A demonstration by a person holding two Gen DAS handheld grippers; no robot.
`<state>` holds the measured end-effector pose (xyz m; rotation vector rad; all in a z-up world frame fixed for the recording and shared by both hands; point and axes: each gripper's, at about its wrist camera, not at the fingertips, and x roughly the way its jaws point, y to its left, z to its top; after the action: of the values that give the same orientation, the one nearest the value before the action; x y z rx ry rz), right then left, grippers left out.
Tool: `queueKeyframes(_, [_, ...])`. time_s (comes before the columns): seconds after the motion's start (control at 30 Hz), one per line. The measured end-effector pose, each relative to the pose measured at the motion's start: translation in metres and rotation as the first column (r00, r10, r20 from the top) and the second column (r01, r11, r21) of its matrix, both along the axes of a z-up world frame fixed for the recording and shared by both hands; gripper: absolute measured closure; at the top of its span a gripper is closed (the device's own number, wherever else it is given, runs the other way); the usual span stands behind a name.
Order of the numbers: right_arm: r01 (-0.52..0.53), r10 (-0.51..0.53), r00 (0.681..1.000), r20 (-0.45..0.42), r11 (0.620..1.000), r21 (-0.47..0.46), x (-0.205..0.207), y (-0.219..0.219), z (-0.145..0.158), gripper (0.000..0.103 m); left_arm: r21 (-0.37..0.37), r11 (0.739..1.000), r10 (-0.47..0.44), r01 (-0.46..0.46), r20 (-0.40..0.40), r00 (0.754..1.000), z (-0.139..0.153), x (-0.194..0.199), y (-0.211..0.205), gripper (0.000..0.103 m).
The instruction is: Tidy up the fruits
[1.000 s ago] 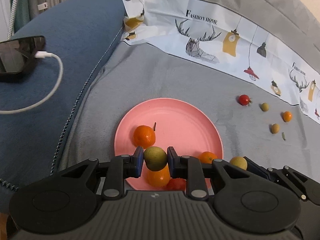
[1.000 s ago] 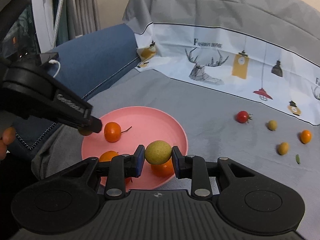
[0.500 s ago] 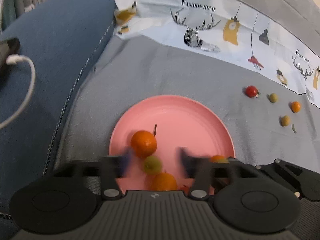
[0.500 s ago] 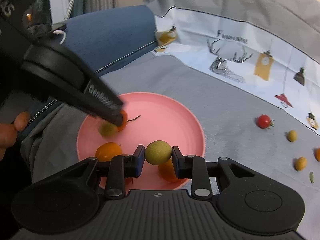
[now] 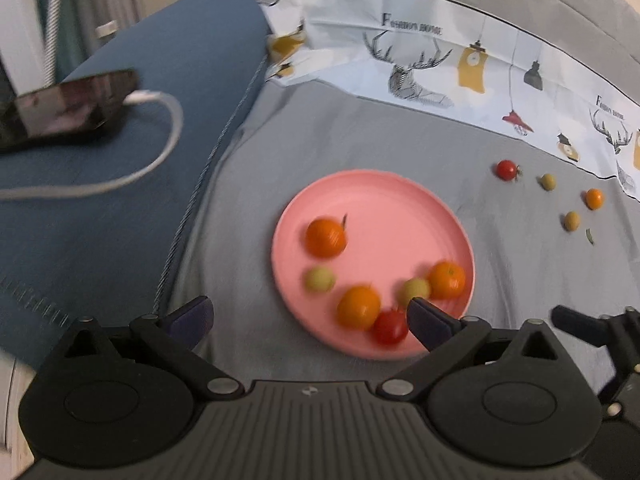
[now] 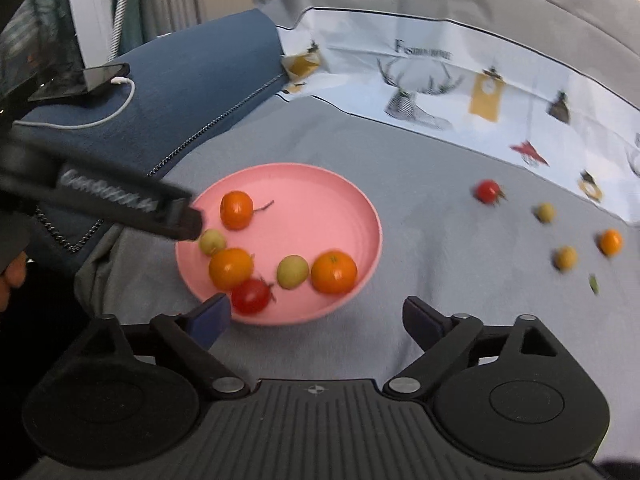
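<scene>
A pink plate (image 5: 384, 200) (image 6: 320, 184) lies on the grey cloth and holds three oranges, two green fruits (image 5: 319, 279) (image 6: 293, 272) and a red tomato (image 5: 390, 326) (image 6: 251, 296). My left gripper (image 5: 308, 316) is open and empty above the plate's near left edge; one of its fingers also shows in the right wrist view (image 6: 176, 220). My right gripper (image 6: 316, 318) is open and empty just in front of the plate. On the cloth to the right lie a tomato (image 5: 506, 169) (image 6: 487, 191), two green-yellow fruits and a small orange (image 5: 594, 198) (image 6: 611, 241).
A blue cushion (image 5: 140, 140) lies at the left with a phone (image 5: 64, 108) and white cable on it. A printed white cloth (image 5: 460, 60) runs along the back. A small green leaf (image 6: 594, 283) lies near the loose fruits.
Both grippers have opened and let their green fruits go onto the plate. Both have pulled back, so the plate sits further away in each view.
</scene>
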<state>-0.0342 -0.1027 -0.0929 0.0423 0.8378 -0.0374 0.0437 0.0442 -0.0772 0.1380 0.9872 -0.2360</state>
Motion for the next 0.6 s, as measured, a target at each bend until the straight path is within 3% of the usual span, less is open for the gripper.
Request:
queueKeyframes(0.2, [0.066, -0.066, 0.998, 0.001, 0.998, 0.018, -0.029, 0.005, 0.023, 0.005, 0.055, 0.995, 0.087, -0.089, 0.031, 0.996, 0.011, -0.041, 0.028, 0.0])
queueKeyframes(0.33, [0.06, -0.059, 0.997, 0.056, 0.998, -0.014, -0.051, 0.013, 0.041, 0.003, 0.049, 0.996, 0.075, -0.077, 0.038, 0.996, 0.02, -0.063, 0.035, 0.0])
queueKeyframes(0.6, [0.1, -0.093, 0.983, 0.155, 0.994, -0.035, -0.087, 0.016, 0.071, 0.002, 0.034, 0.999, 0.017, -0.023, 0.15, 0.988, 0.049, -0.103, 0.025, 0.0])
